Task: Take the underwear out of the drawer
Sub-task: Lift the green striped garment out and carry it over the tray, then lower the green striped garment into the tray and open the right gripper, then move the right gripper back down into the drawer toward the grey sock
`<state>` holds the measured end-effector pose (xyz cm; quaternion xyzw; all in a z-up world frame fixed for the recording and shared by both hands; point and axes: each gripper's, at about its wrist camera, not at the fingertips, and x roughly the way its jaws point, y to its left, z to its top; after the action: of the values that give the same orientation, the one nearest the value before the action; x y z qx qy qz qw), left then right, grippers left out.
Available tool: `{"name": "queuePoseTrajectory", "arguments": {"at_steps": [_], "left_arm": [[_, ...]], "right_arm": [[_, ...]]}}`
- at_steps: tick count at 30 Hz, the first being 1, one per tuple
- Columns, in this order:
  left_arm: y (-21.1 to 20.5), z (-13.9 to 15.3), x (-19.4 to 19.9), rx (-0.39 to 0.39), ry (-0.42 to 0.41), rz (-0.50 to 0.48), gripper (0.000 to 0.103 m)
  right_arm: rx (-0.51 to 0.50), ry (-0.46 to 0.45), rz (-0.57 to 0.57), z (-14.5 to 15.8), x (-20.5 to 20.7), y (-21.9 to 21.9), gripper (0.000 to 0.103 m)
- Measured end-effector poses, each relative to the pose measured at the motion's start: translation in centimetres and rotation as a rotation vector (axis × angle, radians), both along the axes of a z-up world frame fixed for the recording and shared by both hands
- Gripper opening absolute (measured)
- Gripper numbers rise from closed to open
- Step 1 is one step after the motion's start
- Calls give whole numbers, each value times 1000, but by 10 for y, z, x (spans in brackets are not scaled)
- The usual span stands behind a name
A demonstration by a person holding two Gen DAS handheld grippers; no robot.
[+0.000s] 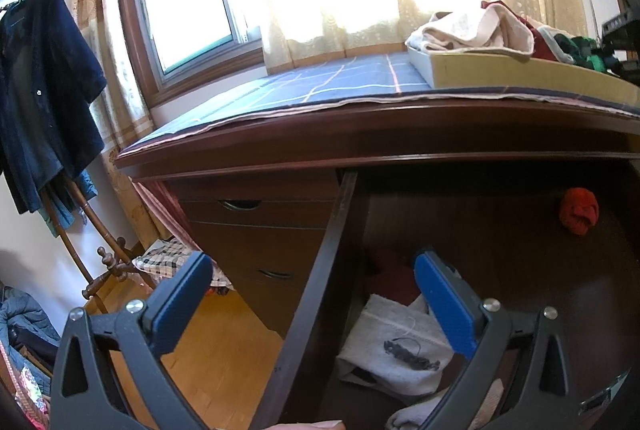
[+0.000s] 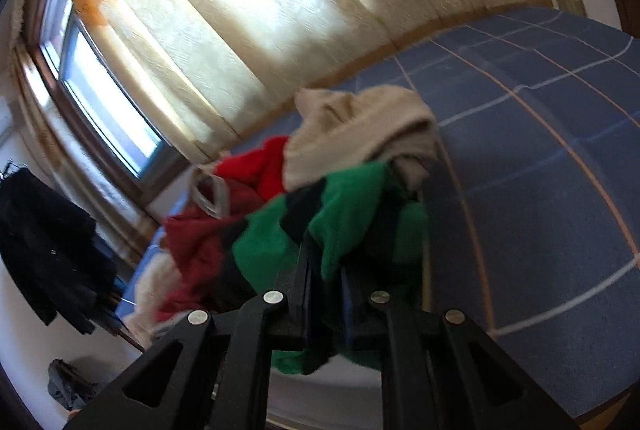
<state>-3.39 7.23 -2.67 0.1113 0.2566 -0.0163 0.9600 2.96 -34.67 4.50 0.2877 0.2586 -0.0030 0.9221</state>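
Green and black cloth [image 2: 344,214] fills the middle of the right wrist view: a garment pinched between the pressed-together jaws of the right gripper [image 2: 326,294], held over a blue checked cover [image 2: 540,190]. The picture is blurred, so I cannot tell whether this piece is underwear or what its shape is; its lower edge is hidden behind the gripper. Just behind it lies a heap [image 2: 320,150] of clothes, red, maroon and beige, the pieces running together too much to count. What the heap lies in is hidden in this view.

In the left wrist view the left gripper [image 1: 312,294] has its jaws spread wide with nothing between them, over the side wall of an open drawer [image 1: 316,290]. Its two blue pads [image 1: 444,302] show clearly. In the dim drawer I count one red bundle [image 1: 579,210] at the back, one white garment [image 1: 396,342] in front, partly covered by the pad, and a dark red one [image 1: 392,274] behind it; a pale piece at the bottom edge is cut off. A tray [image 1: 520,72] on the cover holds the same heap, cut off at the right. Two closed drawers [image 1: 260,238] show at the left.
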Motion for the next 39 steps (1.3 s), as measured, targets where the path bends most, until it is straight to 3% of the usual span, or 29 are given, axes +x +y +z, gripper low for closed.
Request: {"name": "queuePoseTrajectory", "arguments": {"at_steps": [6,10,15,18,20,25,29,31,39], "left_arm": [[-1,0,1,2,0,2,103],[-1,0,1,3,-3,-1,103],[-1,0,1,2,-5,-2,103],[-1,0,0,3,-6,-2,103],[-1,0,0,3,-5,-1,103],[0,0,0,6,-6,1,103],[0,0,0,8,-6,3,103],[-1,0,0,8,-7,2,103],[-1,0,-1,7,-10,1,103]], "right_arm": [[-76,35,-15,0,6,4,13],[-118,60,-19,2,7,11,22],[-29,50,4,5,-3,3,28],[-4,-13,-26,6,-23,-2,41],[6,-42,-46,7,-35,-2,56],[31,-122,-49,10,-72,6,57],[14,-132,-29,3,-97,25,58],[-13,-145,-37,1,-109,35,64],[-11,-159,-28,-11,-135,52,64]]}}
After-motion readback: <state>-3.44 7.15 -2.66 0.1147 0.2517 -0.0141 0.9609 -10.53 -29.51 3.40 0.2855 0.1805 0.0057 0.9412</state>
